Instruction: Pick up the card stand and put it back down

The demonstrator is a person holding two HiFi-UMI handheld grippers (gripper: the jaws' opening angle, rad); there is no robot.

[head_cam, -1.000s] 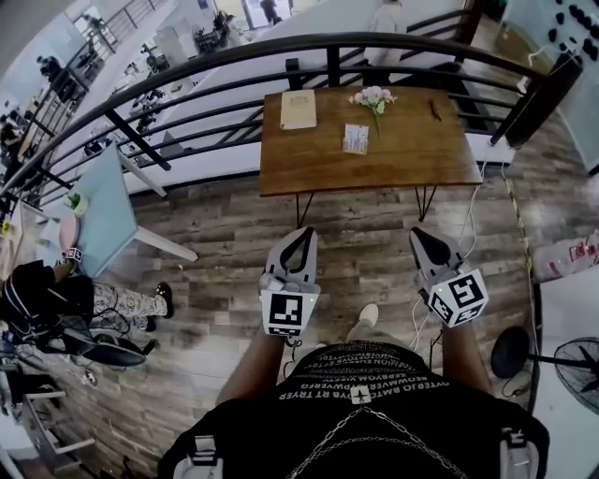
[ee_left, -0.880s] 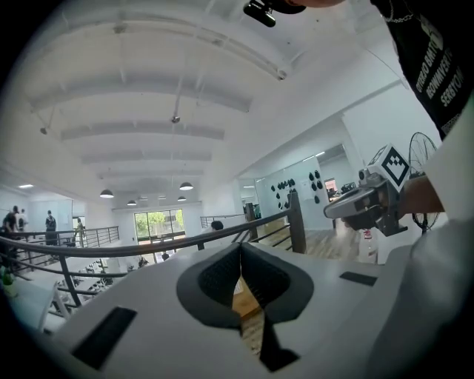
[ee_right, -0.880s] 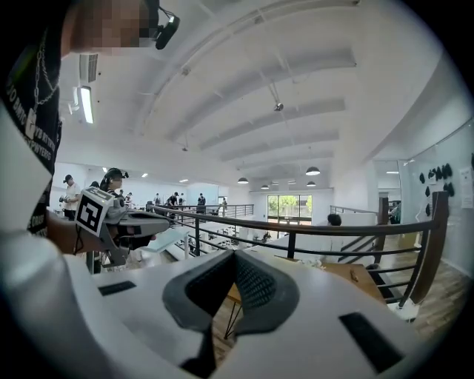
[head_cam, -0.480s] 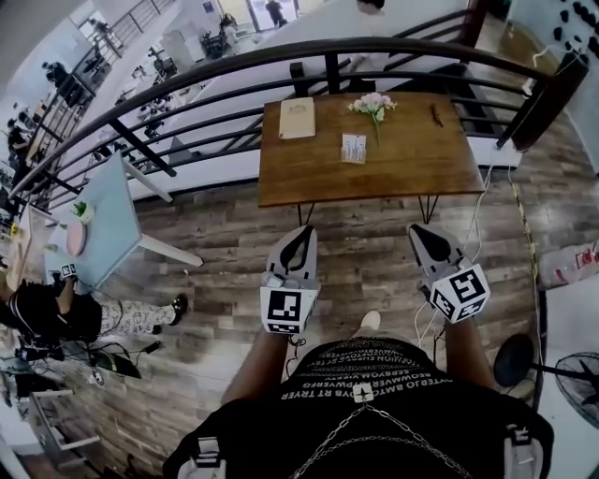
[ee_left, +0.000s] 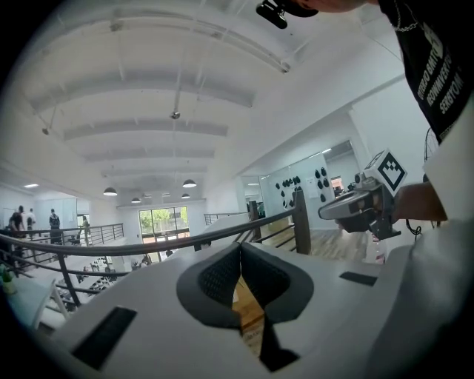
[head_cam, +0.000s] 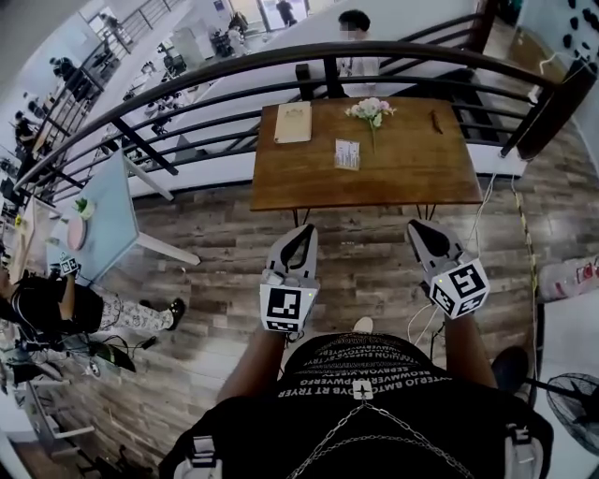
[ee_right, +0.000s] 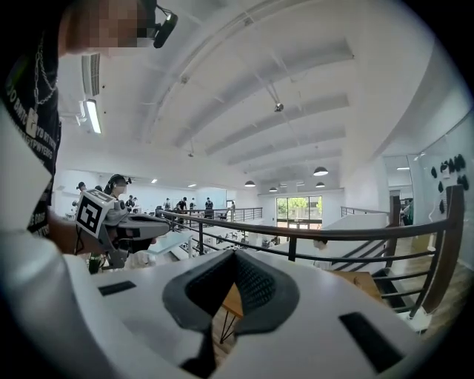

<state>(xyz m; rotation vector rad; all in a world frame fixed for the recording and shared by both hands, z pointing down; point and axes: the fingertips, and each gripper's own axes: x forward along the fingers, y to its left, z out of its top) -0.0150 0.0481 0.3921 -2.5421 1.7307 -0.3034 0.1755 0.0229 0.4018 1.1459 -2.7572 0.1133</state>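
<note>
The card stand (head_cam: 347, 154), a small white printed card, stands near the middle of the wooden table (head_cam: 421, 164). A tan menu board (head_cam: 293, 122) and a sprig of pink flowers (head_cam: 371, 110) lie beyond it. Both grippers hang over the plank floor, well short of the table's near edge. My left gripper (head_cam: 301, 230) is shut with nothing in it; in the left gripper view its pads (ee_left: 222, 275) meet at the tip. My right gripper (head_cam: 415, 227) is also shut and empty, its pads (ee_right: 252, 285) touching in the right gripper view. A sliver of the table (ee_right: 231, 300) shows beneath them.
A black curved railing (head_cam: 234, 65) runs behind the table, with a person (head_cam: 354, 28) beyond it. A pale blue table (head_cam: 103, 220) and a seated person (head_cam: 47, 304) are at the left. A fan (head_cam: 573, 402) and a white bag (head_cam: 569, 276) are at the right.
The table has drawn nearer in the head view as I move toward it with both grippers held out in front. A person has come into view beyond the railing.
</note>
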